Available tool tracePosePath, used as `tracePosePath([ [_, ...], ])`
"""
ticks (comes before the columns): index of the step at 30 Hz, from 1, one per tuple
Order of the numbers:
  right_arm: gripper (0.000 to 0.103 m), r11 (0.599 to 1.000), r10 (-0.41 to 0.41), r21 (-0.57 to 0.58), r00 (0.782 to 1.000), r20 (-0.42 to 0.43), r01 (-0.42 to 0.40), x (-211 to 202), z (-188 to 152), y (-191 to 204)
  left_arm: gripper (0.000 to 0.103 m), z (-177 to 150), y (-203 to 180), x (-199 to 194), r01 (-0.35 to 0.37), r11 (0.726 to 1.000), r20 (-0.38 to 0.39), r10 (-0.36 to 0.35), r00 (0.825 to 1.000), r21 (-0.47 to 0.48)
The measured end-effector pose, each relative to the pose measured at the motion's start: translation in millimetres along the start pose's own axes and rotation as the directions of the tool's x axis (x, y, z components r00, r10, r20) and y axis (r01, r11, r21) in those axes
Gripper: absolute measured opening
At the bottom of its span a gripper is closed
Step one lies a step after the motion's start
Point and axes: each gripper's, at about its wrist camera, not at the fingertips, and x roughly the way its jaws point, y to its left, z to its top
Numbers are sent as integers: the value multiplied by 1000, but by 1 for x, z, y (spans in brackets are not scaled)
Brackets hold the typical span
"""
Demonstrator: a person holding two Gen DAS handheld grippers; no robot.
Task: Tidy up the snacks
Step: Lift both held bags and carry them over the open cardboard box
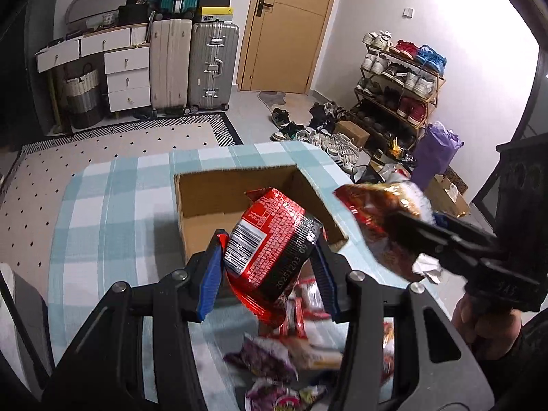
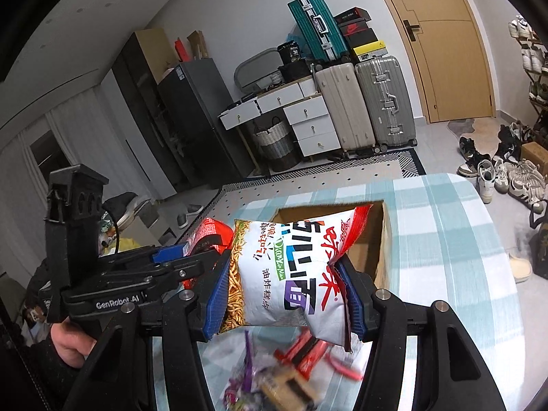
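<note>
Now we hold a red snack packet in our left gripper and a white noodle bag in our right gripper, above the cardboard box.

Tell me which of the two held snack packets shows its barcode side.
The red and black packet clamped in the left gripper: its white barcode label faces the camera. The white noodle-snack packet in the right gripper shows its printed front instead.
</note>
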Motion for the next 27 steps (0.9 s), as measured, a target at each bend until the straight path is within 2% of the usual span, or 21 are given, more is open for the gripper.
tracePosePath([
  [5,58,999,-32,17,999,-29,33,32,22,-10,46,35,5,28,4,999,-13,-5,1000,-36],
  [12,58,996,-63,55,996,-67,67,68,43,-30,46,56,18,70,-16,998,-70,12,997,-60],
  [19,58,993,-95,50,985,-143,103,107,33,-49,46,38,35,119,-46,997,-148,36,988,-63],
  [27,58,992,-111,36,973,-200,121,142,19,-62,46,29,54,157,-64,995,-193,47,980,-81],
])
